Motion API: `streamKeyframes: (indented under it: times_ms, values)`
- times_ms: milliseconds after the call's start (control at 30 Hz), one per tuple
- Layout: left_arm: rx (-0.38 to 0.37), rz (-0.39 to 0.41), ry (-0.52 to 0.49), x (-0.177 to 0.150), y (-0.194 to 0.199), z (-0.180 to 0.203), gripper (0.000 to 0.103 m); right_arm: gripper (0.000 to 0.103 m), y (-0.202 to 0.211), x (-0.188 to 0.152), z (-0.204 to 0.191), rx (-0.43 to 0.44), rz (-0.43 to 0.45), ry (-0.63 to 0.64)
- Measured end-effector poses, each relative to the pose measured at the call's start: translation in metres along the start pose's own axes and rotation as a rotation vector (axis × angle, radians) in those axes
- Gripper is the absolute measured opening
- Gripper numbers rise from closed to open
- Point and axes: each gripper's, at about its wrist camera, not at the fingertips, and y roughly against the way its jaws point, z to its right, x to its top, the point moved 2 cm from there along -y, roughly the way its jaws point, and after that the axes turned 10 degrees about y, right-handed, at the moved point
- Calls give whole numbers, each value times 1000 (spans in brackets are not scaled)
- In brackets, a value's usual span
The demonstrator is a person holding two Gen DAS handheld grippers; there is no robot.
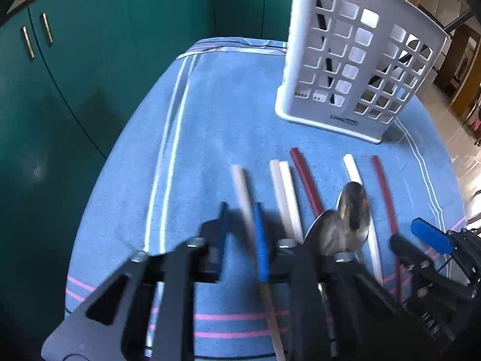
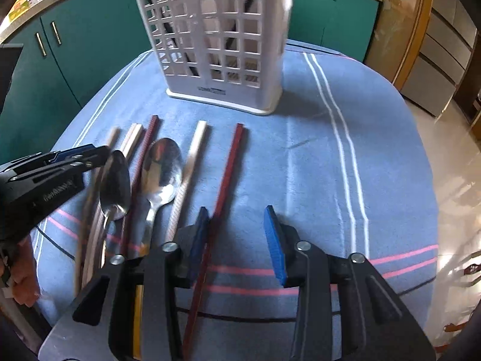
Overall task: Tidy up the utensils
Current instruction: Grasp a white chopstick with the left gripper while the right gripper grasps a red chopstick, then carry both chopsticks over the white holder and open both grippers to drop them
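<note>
Two claws work over a blue-clothed worktop (image 2: 300,156). Left claw (image 1: 240,234) is clenched nearly tight on a pale chopstick (image 1: 242,186); the stick runs between its blue pads (image 1: 260,240) & on back under the claw body. Frame is blurred there, so exact contact pt is hard to read. Right claw (image 2: 237,237) is part open, straddling a dark red chopstick (image 2: 228,174). Its left pad (image 2: 200,234) looks to be touching the stick; right pad (image 2: 275,240) stands apart from it, so nothing is gripped yet.

Outward from the claws, utensils lie roughly side by side on the cloth: two pale chopsticks (image 1: 284,192) touching each other, another red chopstick (image 1: 305,177), a white chopstick (image 1: 353,170) & two metal spoons (image 2: 160,165) with bowls pointing away.

Beyond them stands a white lattice utensil holder (image 2: 216,45), upright near the far end. A few dark sticks show through its holes; what they are I can't tell.

Progress, as a judgement: early to mid. Most utensils are still on the cloth, w/ two pickups starting.
</note>
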Motion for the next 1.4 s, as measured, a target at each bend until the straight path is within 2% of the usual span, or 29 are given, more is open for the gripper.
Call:
streamKeyframes:
  times_ms: [33, 67, 133, 167, 233, 267, 300, 333, 533, 700, 1100, 1167, 1233, 1267, 1300, 1400]
  values:
    - [-14, -9, 7, -1, 1, -2, 9, 16, 1, -2, 4, 2, -3, -8]
    - [-27, -16, 13, -2, 3, -5, 9, 9, 3, -5, 9, 6, -12, -24]
    - [-42, -19, 23, -3, 7, -11, 9, 8, 4, -9, 20, 26, -29, -58]
    - [-56, -19, 27, -2, 9, -14, 9, 8, 6, -11, 24, 39, -33, -70]
    - [-81, -16, 42, 1, 11, -18, 20, 9, 7, -9, 32, 54, -21, -90]
    - [-69, -6, 47, 4, 11, -20, 28, 14, 6, -6, 35, 60, -19, -102]
    - [-56, -1, 49, 7, 10, -21, 30, 17, 5, -4, 38, 59, -19, -107]
    - [-45, 1, 48, 11, 7, -21, 30, 22, 5, 0, 41, 53, -14, -110]
    - [-4, -46, 31, 22, -13, -10, 30, 22, -17, 26, 47, 36, -41, -85]
    - [15, -50, 19, 28, -19, -4, 30, 22, -36, 45, 46, 6, -75, -61]
    - [40, -22, -14, 17, -11, 2, 31, 22, -43, 51, 44, -25, -71, -25]
    - [39, -19, -15, 16, -9, 3, 30, 15, -42, 49, 40, -17, -67, -26]
    - [43, -14, -12, 14, -6, 1, 21, 9, -41, 45, 38, -9, -62, -26]
    - [37, -16, -6, 14, -6, 0, 13, 9, -40, 43, 37, -8, -60, -26]
    - [31, -20, 2, 14, -5, -3, 9, 8, -37, 40, 36, -7, -57, -27]
    - [16, -27, 15, 14, -3, -7, 8, 7, -35, 35, 33, 14, -59, -39]
